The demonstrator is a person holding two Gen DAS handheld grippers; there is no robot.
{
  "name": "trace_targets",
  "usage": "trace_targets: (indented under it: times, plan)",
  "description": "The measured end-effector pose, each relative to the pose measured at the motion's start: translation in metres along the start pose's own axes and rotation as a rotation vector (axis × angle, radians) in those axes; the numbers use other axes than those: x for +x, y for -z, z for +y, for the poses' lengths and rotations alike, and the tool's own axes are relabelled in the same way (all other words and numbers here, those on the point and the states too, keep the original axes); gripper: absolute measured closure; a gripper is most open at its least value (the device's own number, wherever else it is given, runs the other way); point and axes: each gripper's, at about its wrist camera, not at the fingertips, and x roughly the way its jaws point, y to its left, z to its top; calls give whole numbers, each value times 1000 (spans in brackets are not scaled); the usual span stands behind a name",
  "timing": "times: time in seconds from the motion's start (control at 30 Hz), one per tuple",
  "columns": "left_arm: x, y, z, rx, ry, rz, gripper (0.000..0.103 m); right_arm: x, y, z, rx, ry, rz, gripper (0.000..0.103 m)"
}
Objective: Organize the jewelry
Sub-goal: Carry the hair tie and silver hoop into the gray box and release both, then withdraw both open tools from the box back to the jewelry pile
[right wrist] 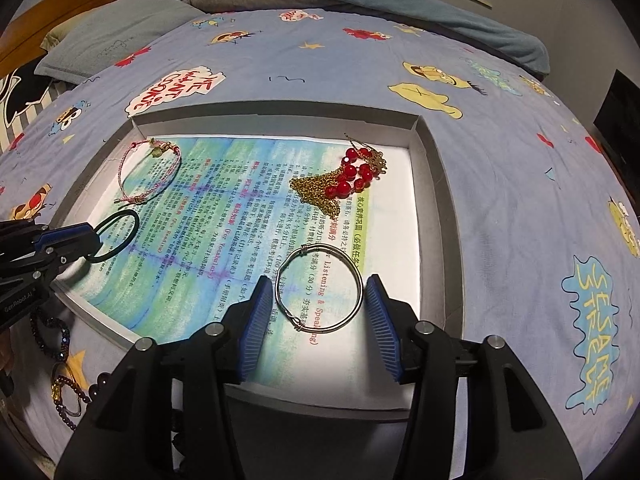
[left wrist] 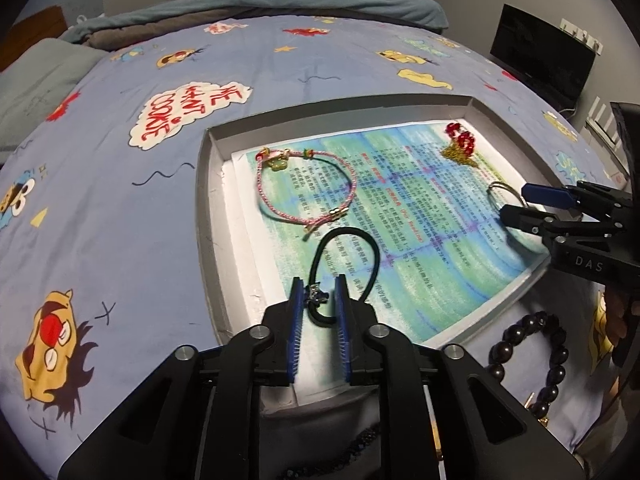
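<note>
A shallow grey box (left wrist: 208,184) (right wrist: 436,184) lined with printed paper lies on the bed. In it are a pink cord bracelet (left wrist: 308,184) (right wrist: 148,172), a red bead and gold chain piece (left wrist: 462,144) (right wrist: 348,180), a black cord bracelet (left wrist: 344,256) (right wrist: 120,236) and a silver wire bangle (right wrist: 320,288) (left wrist: 504,194). My left gripper (left wrist: 318,300) (right wrist: 94,246) is open, its pads either side of the black cord's charm end. My right gripper (right wrist: 316,300) (left wrist: 512,202) is open, straddling the silver bangle, which lies flat on the paper.
A dark bead bracelet (left wrist: 536,364) lies on the sheet right of the box in the left wrist view. Several beaded pieces (right wrist: 60,360) lie on the sheet at the box's near left. Pillows (right wrist: 108,36) and a folded blanket are at the bed's far end.
</note>
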Motion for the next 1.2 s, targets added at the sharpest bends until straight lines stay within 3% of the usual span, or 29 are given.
trace_targets:
  times: [0.13, 0.27, 0.37, 0.6, 0.8, 1.2]
  plan:
    - [-4, 0, -1, -1, 3, -11, 76, -4, 0, 1, 5, -2, -9, 43]
    - [-13, -1, -1, 0, -11, -42, 53, -13, 1, 2, 3, -4, -40, 37]
    - [-19, -2, 1, -10, -10, -54, 50, -23, 2, 5, -7, -4, -69, 30]
    - [-42, -2, 0, -21, -15, -110, 32, -46, 9, 1, 20, -2, -134, 8]
    - [-68, 1, -4, -13, -66, -181, 16, -65, 20, -8, 67, 0, -161, 6]
    - [-106, 17, 3, -38, -105, -255, 12, -105, 48, -15, 103, -6, -214, 6]
